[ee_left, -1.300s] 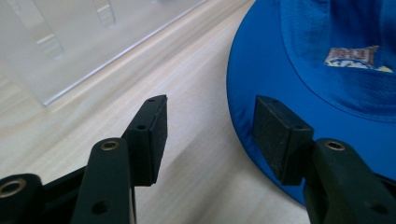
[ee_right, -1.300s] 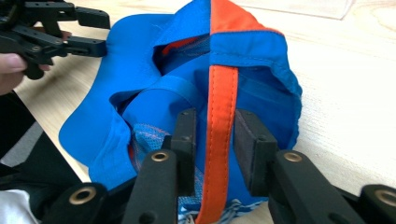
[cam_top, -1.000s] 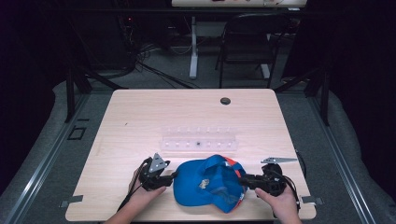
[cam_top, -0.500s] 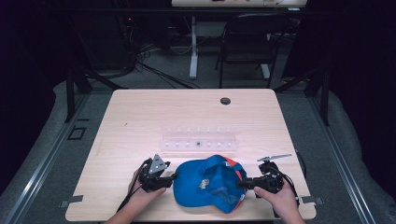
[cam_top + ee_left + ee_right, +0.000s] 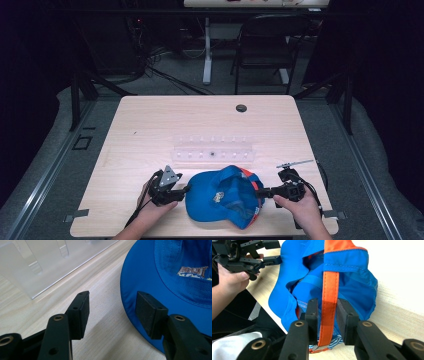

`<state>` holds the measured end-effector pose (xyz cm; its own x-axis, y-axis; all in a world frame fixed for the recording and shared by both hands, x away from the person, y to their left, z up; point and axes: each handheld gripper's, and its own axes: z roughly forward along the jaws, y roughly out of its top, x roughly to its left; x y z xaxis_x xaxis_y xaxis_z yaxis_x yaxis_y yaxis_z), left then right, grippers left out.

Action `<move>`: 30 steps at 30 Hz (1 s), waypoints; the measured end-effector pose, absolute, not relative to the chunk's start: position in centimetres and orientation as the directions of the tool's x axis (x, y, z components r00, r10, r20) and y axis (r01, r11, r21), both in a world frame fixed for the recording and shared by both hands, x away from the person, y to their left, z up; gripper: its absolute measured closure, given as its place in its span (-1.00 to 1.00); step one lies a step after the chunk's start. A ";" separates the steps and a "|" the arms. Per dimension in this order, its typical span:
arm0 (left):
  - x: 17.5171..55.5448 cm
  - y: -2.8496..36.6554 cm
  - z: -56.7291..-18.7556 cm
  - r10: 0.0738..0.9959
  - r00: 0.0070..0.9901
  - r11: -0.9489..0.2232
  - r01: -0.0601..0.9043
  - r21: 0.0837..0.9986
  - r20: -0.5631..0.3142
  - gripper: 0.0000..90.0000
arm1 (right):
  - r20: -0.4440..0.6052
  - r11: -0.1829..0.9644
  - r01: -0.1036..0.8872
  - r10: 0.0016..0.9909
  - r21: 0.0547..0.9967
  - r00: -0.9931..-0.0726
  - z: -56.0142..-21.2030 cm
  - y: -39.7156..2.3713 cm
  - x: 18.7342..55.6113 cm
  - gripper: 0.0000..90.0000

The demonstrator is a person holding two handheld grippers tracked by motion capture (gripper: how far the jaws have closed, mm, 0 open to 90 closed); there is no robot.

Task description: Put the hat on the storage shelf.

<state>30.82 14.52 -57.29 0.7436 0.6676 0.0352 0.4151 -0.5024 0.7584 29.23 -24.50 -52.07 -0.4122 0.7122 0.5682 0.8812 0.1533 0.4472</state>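
Cap gripped at the back, brim not yet taken

Your right gripper (image 5: 325, 315) has just been closing onto the blue cap's (image 5: 222, 197) orange strap (image 5: 329, 290); your left gripper (image 5: 111, 307) gapes, the brim (image 5: 132, 285) under one pad, ungrasped.

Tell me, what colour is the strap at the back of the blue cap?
Orange. The strap shows best in the right gripper view, between the right tool jaws.
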 end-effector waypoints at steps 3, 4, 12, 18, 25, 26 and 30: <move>30.8 14.5 -57.3 0.668 0.744 -0.503 0.414 0.759 0.036 0.02 | 0.557 0.161 0.882 0.721 0.444 -0.412 -51.8 -24.5 29.3 0.66; 30.8 14.5 -57.3 0.667 0.744 -0.503 0.414 0.759 0.036 0.02 | 0.559 0.165 0.881 0.718 0.443 -0.415 -51.8 -24.5 29.4 0.65; 30.8 14.5 -57.3 0.667 0.744 -0.503 0.414 0.759 0.037 0.02 | 0.532 0.220 0.886 0.732 0.407 -0.426 -52.0 -24.5 29.8 0.46; 30.8 14.5 -57.3 0.667 0.744 -0.503 0.414 0.758 0.037 0.02 | 0.566 0.220 0.896 0.710 0.386 -0.418 -52.6 -24.7 29.9 0.49; 30.8 14.5 -57.3 0.667 0.744 -0.504 0.415 0.757 0.037 0.02 | 0.579 0.203 0.896 0.702 0.394 -0.414 -52.2 -24.2 29.9 0.57; 30.8 14.5 -57.3 0.666 0.745 -0.505 0.414 0.758 0.038 0.02 | 0.576 0.224 0.893 0.697 0.391 -0.427 -52.1 -24.3 30.0 0.60; 30.8 14.5 -57.3 0.667 0.744 -0.505 0.412 0.758 0.039 0.02 | 0.570 0.211 0.896 0.709 0.390 -0.415 -52.0 -24.2 30.1 0.69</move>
